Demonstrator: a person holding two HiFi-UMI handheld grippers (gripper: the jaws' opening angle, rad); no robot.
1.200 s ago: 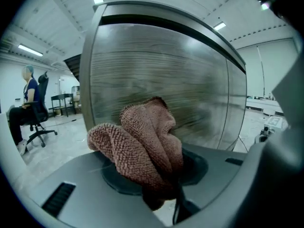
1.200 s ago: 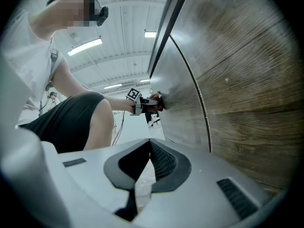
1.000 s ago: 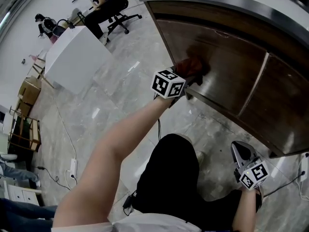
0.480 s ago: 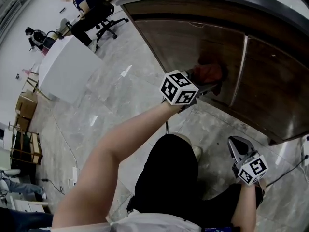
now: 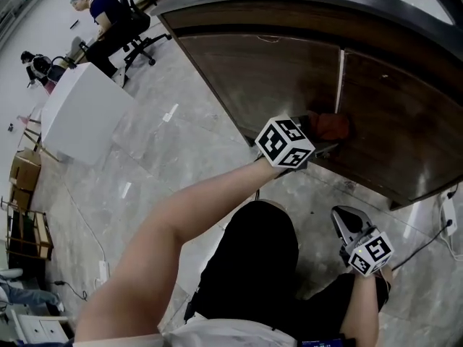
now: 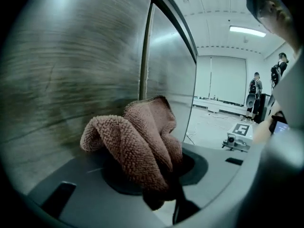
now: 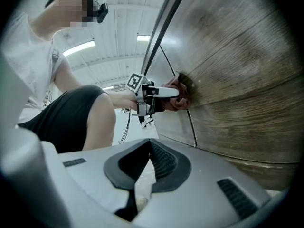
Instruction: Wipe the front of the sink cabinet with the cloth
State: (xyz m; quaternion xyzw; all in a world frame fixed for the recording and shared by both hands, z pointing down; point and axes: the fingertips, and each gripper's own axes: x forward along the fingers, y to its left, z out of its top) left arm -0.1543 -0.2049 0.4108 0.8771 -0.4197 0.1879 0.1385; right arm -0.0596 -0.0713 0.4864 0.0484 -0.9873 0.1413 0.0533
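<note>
The sink cabinet's front (image 5: pixel 275 71) is dark brown wood with a pale vertical seam (image 5: pixel 338 78) between two doors. My left gripper (image 5: pixel 318 134) is shut on a reddish-brown cloth (image 5: pixel 333 125) and presses it against the cabinet low down, just at the seam. In the left gripper view the bunched cloth (image 6: pixel 137 141) fills the jaws, against the wood (image 6: pixel 71 56). The right gripper view shows the left gripper (image 7: pixel 161 93) and the cloth (image 7: pixel 181 98) on the door. My right gripper (image 5: pixel 341 221) hangs low over the floor, shut and holding nothing, apart from the cabinet.
A white block-shaped table (image 5: pixel 83 110) stands on the marble floor at left, with a seated person on an office chair (image 5: pixel 108 16) behind it. A cable (image 5: pixel 430 233) and a power strip (image 5: pixel 450 215) lie at the right. My black-clad knee (image 5: pixel 249 266) sits below the arms.
My left gripper has slid the cloth rightward along the cabinet front, from the left door to the seam. The right gripper has barely moved.
</note>
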